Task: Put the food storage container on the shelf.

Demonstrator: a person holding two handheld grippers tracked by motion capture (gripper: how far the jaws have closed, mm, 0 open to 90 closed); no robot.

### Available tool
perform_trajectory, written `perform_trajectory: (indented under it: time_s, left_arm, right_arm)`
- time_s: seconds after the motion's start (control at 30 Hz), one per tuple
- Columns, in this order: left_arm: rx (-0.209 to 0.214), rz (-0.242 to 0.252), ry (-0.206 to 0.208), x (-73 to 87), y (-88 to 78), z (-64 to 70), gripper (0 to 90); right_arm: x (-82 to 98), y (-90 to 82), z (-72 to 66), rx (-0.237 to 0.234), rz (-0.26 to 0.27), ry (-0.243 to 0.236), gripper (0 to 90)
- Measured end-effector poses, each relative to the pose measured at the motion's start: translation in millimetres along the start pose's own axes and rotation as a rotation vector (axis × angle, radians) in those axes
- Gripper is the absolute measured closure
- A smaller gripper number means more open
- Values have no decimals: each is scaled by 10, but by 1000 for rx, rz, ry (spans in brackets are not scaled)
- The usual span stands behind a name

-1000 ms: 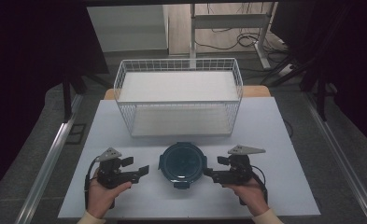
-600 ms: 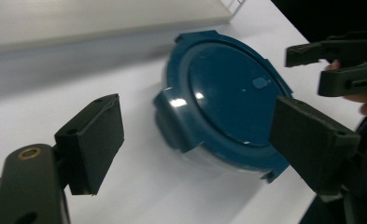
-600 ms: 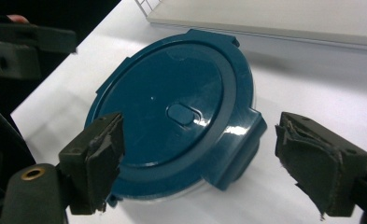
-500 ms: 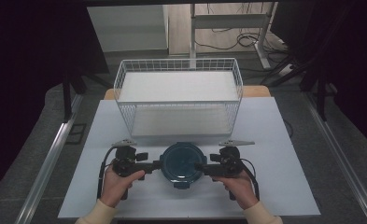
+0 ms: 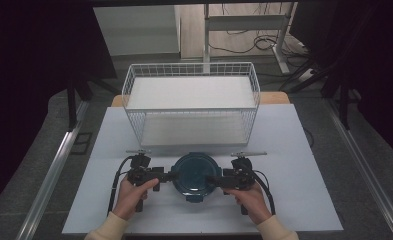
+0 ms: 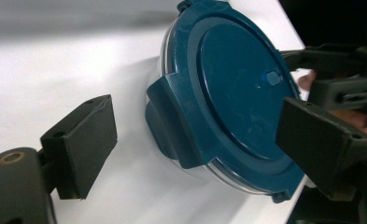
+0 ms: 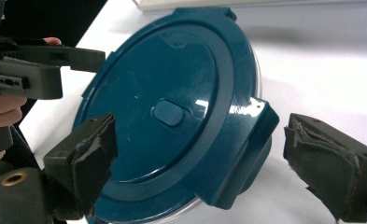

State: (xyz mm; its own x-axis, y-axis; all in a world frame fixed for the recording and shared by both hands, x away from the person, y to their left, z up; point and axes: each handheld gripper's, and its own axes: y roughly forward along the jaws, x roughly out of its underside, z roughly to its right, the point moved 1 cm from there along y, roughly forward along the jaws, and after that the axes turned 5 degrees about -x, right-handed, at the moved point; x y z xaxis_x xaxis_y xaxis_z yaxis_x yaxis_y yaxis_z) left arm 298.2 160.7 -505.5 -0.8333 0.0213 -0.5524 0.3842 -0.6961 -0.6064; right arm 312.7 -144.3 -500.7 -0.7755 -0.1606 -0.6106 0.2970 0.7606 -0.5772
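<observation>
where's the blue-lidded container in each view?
High view: blue-lidded container bottom centre, in front of the wire basket.
Left gripper view: centre-right, between the open jaws.
Right gripper view: centre.
Shared landmark: the small vent tab on the lid.

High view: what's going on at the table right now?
A person holds a claw in each hand, one on either side of a round container with a blue lid on the white table. The left claw and right claw have just been opening; each straddles a side latch of the lid, pads not pressing. The white wire basket stands behind.
</observation>
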Motion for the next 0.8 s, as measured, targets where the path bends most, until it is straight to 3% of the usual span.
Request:
perform_trajectory:
  time_s: [0.07,0.33,0.4,0.67,0.8]
  left_arm:
    - [11,-7,-24,3,53,-32,123]
    - [43,-54,-36,27,210,-18,128]
    - [56,-58,-48,30,256,-11,129]
    - [89,-95,-70,51,319,-13,178]
    - [94,-96,-86,59,336,7,191]
  right_arm:
    - [8,19,10,-4,-6,14,87]
    - [29,61,31,-24,0,52,102]
    - [43,84,47,-33,-8,81,105]
    - [77,157,81,-96,-31,161,149]
    - [73,134,79,-90,-28,176,196]
